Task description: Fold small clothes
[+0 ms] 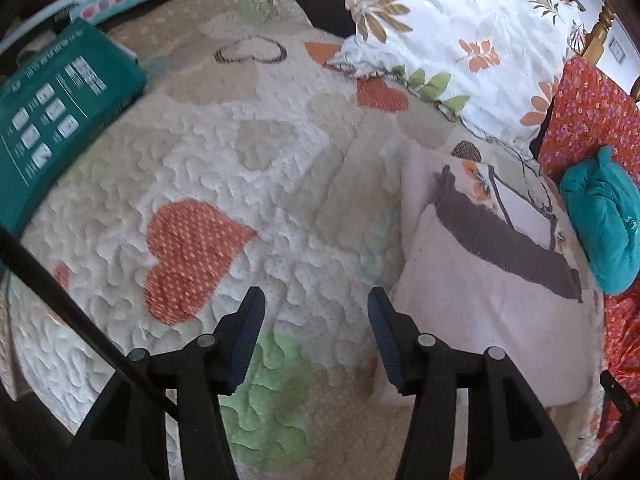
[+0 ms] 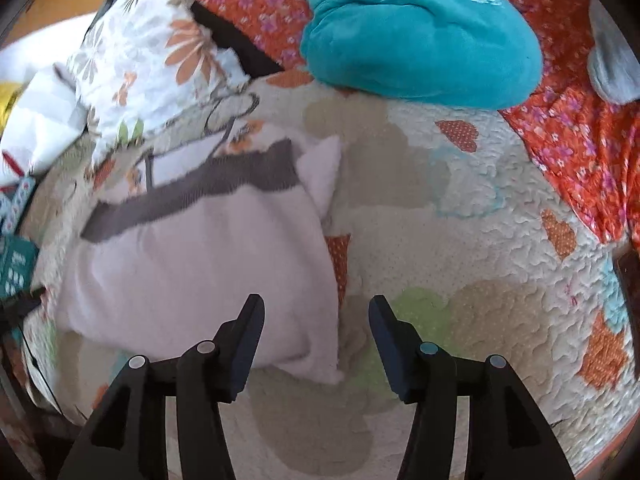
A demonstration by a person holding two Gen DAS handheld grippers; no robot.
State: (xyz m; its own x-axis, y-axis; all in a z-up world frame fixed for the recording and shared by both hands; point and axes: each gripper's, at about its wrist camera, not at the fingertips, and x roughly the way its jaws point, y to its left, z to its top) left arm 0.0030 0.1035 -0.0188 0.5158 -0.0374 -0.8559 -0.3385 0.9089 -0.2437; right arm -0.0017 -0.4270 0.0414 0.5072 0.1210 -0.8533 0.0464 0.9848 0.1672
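Note:
A pale pink garment with a dark grey band (image 1: 476, 292) lies folded flat on the quilted bedspread, at the right of the left wrist view. My left gripper (image 1: 316, 300) hovers open over the quilt just left of it, nothing between its fingers. In the right wrist view the same pink garment (image 2: 200, 268) lies left of centre. My right gripper (image 2: 316, 308) is open above the garment's lower right corner, its left finger over the cloth, gripping nothing. A bundled teal garment (image 2: 420, 44) rests at the top, also seen as the teal bundle (image 1: 604, 216) at the far right.
The quilt (image 1: 208, 152) has orange, green and beige hearts. A teal box (image 1: 52, 120) lies at the left edge. A floral pillow (image 1: 460, 32) sits at the back, with orange flowered fabric (image 2: 572, 132) and a grey item (image 2: 612, 64) at the right.

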